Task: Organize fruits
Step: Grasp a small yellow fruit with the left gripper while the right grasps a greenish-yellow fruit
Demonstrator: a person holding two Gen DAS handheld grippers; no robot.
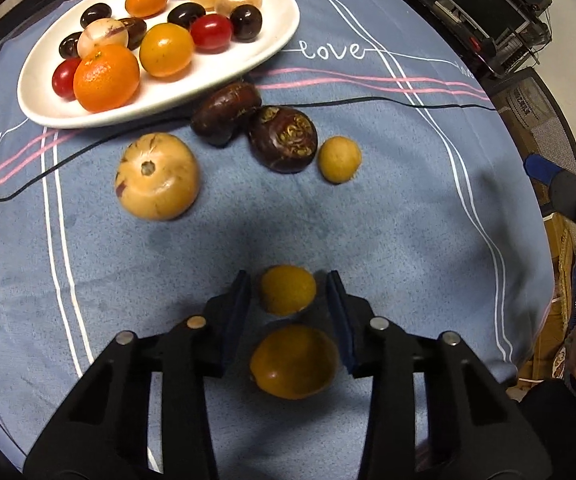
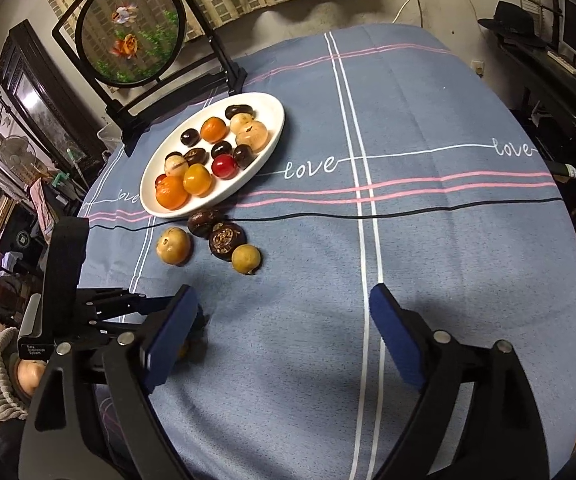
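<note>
I hold my left gripper (image 1: 288,300) low over the cloth (image 1: 408,240) with its jaws partly open and straddling a small kumquat (image 1: 287,289); the blue pads sit just beside it on either side, not yet pressing, so I grip nothing. I judge I have lined up this way so that one squeeze takes the fruit across its narrow middle. A second, bigger orange fruit (image 1: 294,361) lies deeper between the fingers, close to my palm, which may get in the way when I close.

Ahead of the tips lie 4 loose pieces: a pale round fruit (image 1: 157,176) ahead to the left, 2 dark chestnuts (image 1: 225,112) touching each other straight ahead, and a small yellow one (image 1: 340,159) ahead to the right. Beyond them sits the plate (image 1: 271,46), already carrying many sorted fruits, so that is likely where this one goes.

My right gripper (image 2: 283,320) hangs wide open and empty above bare cloth, kept off to the side so it does not crowd the left.
</note>
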